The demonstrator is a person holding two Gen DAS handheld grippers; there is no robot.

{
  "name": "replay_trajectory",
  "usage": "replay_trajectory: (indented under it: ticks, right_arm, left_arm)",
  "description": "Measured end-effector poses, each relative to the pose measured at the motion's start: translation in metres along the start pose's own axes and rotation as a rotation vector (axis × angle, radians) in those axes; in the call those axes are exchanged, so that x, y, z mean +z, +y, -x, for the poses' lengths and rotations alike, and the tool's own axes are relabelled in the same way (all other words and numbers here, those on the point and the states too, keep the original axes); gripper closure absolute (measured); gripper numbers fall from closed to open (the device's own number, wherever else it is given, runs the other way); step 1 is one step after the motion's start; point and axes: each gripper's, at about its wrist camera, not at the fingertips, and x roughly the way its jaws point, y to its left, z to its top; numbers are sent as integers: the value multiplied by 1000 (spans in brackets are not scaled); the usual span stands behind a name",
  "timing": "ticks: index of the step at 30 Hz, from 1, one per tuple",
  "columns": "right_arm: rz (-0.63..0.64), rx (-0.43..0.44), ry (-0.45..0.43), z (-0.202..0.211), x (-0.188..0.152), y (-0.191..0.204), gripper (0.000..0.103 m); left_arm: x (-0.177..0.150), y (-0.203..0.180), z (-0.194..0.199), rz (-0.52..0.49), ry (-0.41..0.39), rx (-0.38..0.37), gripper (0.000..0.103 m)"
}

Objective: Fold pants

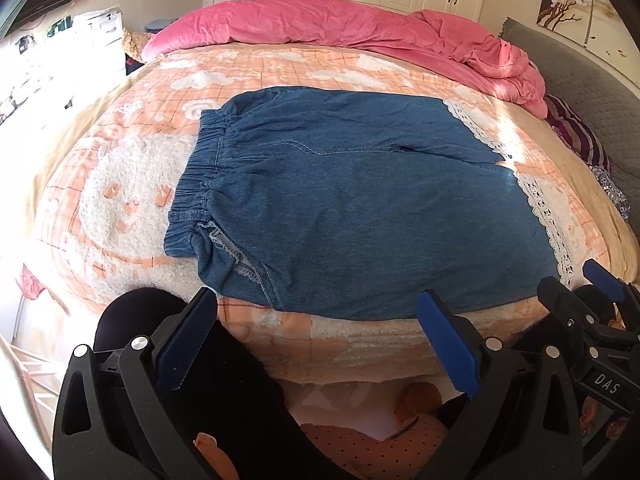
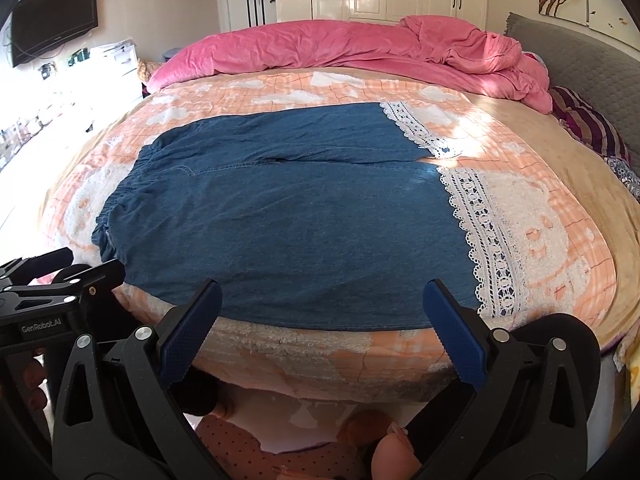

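Your left gripper (image 1: 320, 344) and right gripper (image 2: 324, 336): fingers spread wide, holding nothing, near bed edge. Denim pants (image 1: 352, 200) flat on orange blanket (image 1: 120, 200), waistband left, lace hems right.

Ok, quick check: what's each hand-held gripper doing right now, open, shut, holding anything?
Left hand-held gripper: open, holding nothing, short of the denim pants.
Right hand-held gripper: open, holding nothing, at the pants' near edge.

Both wrist views look across the bed (image 1: 120, 184) from its near edge, sharing the denim pants (image 2: 280, 216).
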Motion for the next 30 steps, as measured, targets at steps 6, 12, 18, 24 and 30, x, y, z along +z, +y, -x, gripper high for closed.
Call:
replay_trajectory:
  ticks: [6, 12, 18, 24, 30]
  right_arm:
    - [1, 4, 6, -2, 1, 2, 8]
    - [6, 11, 7, -3, 1, 4, 8]
    - [12, 31, 24, -9, 2, 6, 8]
    - [35, 96, 61, -24, 11, 8, 8]
    - [93, 176, 106, -51, 43, 20, 8]
  left_arm:
    - [0, 3, 1, 4, -2, 3, 4]
    - [-1, 6, 2, 12, -4, 6, 4]
    - [1, 7, -2, 11, 0, 1, 4]
    - [8, 12, -6, 16, -6, -16, 4]
    - [30, 29, -15, 5, -19, -35, 4]
